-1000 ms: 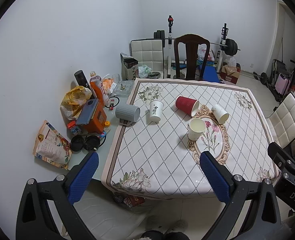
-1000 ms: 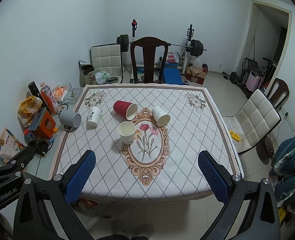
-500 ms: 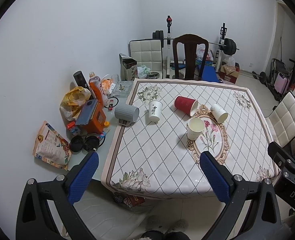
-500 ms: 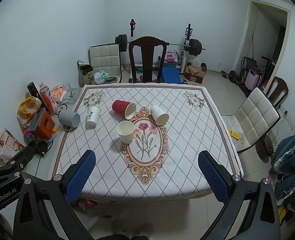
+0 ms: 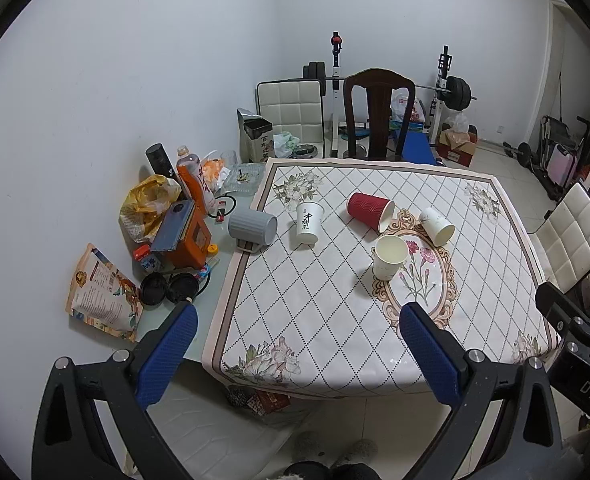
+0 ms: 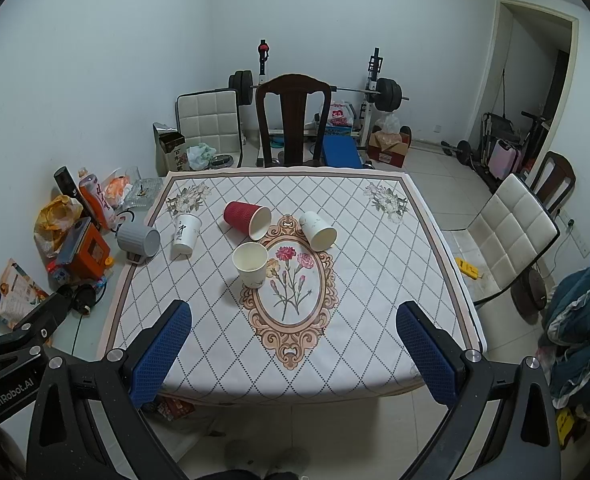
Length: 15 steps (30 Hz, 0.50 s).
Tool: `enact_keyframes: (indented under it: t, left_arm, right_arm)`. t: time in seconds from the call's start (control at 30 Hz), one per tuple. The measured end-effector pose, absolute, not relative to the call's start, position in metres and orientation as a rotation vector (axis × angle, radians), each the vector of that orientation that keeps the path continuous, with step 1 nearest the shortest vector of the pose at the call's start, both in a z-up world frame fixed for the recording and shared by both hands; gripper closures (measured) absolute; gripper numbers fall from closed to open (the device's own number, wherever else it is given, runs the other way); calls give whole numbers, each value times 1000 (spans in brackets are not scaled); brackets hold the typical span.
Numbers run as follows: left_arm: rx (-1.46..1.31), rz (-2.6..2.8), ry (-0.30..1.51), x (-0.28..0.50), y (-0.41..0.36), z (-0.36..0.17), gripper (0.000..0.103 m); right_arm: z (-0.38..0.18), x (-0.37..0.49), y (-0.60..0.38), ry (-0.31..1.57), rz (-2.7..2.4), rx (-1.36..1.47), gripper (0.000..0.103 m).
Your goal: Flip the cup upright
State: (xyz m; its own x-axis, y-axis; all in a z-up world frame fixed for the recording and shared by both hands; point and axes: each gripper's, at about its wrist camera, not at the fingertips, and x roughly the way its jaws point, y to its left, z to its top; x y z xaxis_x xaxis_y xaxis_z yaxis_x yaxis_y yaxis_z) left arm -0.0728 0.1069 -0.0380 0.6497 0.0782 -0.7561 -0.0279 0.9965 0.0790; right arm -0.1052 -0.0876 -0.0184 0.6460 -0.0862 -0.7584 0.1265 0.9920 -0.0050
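A red ribbed cup (image 5: 369,211) (image 6: 247,218) lies on its side on the tablecloth. A white cup (image 5: 437,226) (image 6: 317,230) lies on its side to its right. A cream cup (image 5: 389,257) (image 6: 251,264) stands upright near the flower oval. A white cup with black writing (image 5: 308,223) (image 6: 185,235) stands mouth down. A grey mug (image 5: 252,229) (image 6: 139,240) lies on its side at the table's left edge. My left gripper (image 5: 295,354) and my right gripper (image 6: 293,354) are open, empty, and held well back from the table's near edge.
The table (image 6: 375,280) has a dark wooden chair (image 6: 293,120) behind it and a white padded chair (image 6: 507,236) to its right. Bottles, bags and an orange box (image 5: 183,240) crowd the glass strip at left. Weights stand at the back wall.
Both views have shifted very slightly; the cups have not moved and both grippers stay open.
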Motion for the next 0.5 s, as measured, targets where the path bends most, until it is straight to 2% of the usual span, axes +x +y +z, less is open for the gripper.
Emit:
enact_keyframes:
  t: [0.5]
  left_arm:
    - [61, 50, 861, -74, 106, -34, 0]
  right_arm:
    - [-18, -106, -89, 859, -120, 49, 0]
